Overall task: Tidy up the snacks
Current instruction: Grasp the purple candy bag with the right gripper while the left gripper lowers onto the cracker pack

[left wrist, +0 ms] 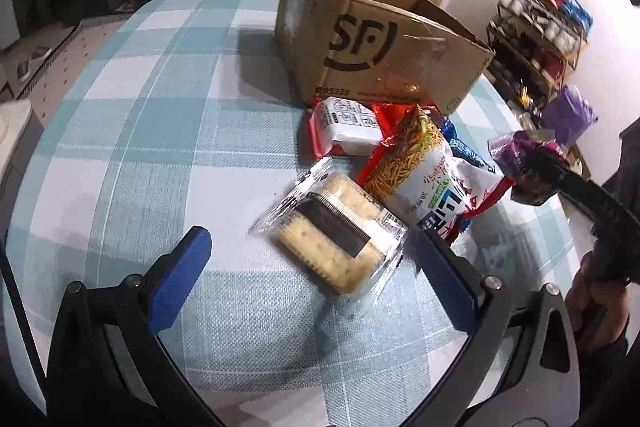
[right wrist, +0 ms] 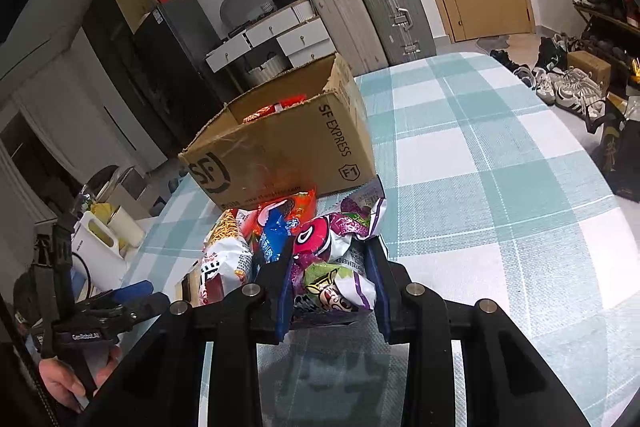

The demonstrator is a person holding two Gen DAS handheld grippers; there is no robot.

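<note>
snacks: a purple packet (right wrist: 336, 267) is clamped between the right gripper (right wrist: 332, 291) fingers, lifted clear of the checked tablecloth (right wrist: 500, 187); the rest lie in a pile beyond the fingertips.
box: the cardboard box (right wrist: 288, 151) stands ahead of the right fingers, past the pile, open-topped, red packets already seen inside.
left gripper (left wrist: 316, 267): fingers spread wide, nothing held; the cracker pack (left wrist: 332, 227) lies between and just ahead of the tips.
step judged: purple packet to be carried to the box.
how: grip kept firm, packet raised above the near wall, released only once over the opening.
risk: crinkly film may slip; pile may be brushed.
</note>
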